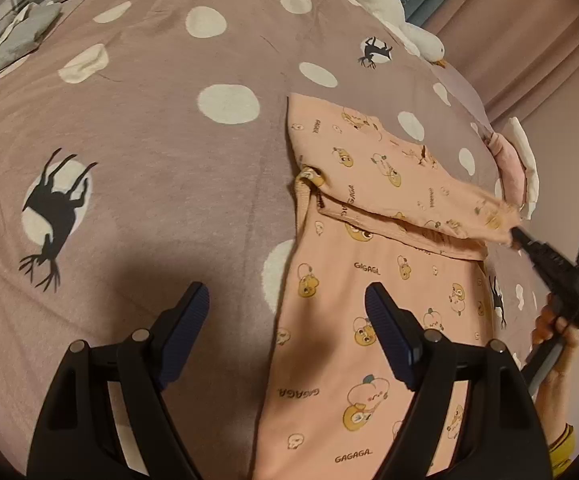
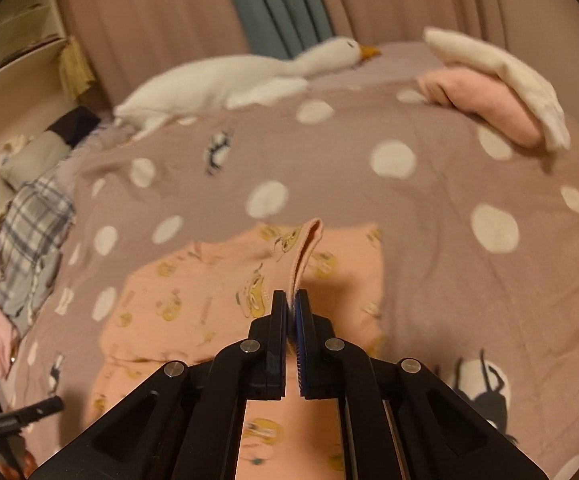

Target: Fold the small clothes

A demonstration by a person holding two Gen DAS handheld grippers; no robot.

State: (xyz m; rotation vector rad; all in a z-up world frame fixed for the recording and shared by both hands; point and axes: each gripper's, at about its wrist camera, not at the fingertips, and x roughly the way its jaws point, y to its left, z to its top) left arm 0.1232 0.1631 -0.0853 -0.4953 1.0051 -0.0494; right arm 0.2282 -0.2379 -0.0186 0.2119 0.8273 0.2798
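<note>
**A:** Where is the garment?

**B:** The pink printed garment (image 1: 373, 280) lies on the bed cover (image 1: 161, 128), in the lower right of the left wrist view, running from the bottom edge up toward the middle. Its far part is folded back over the rest, and one corner is lifted off toward the right edge of that frame.

**A:** Who has that corner?

**B:** The right gripper (image 2: 291, 300). In the right wrist view, centre frame, its jaws are pressed together on a ribbed hem edge (image 2: 307, 252) that stands up out of them. The left gripper (image 1: 287, 312) hangs over the garment's left border at the bottom of its own view, jaws spread wide, nothing between them.

**A:** How will the cloth behave?

**B:** I'd judge it light, thin knit jersey: it drapes and sags between the pinched corner and the bed, so it has no stiffness to hold a line. It is not fragile or slippery, but it will stretch and trail if dragged.

**A:** Best place to take it?

**B:** The hems and cuffs; the ribbing is thicker and gives the pads something to bite. The free gripper would probably do best at the opposite edge, so the fold comes over evenly rather than twisting on the soft bed.
</note>
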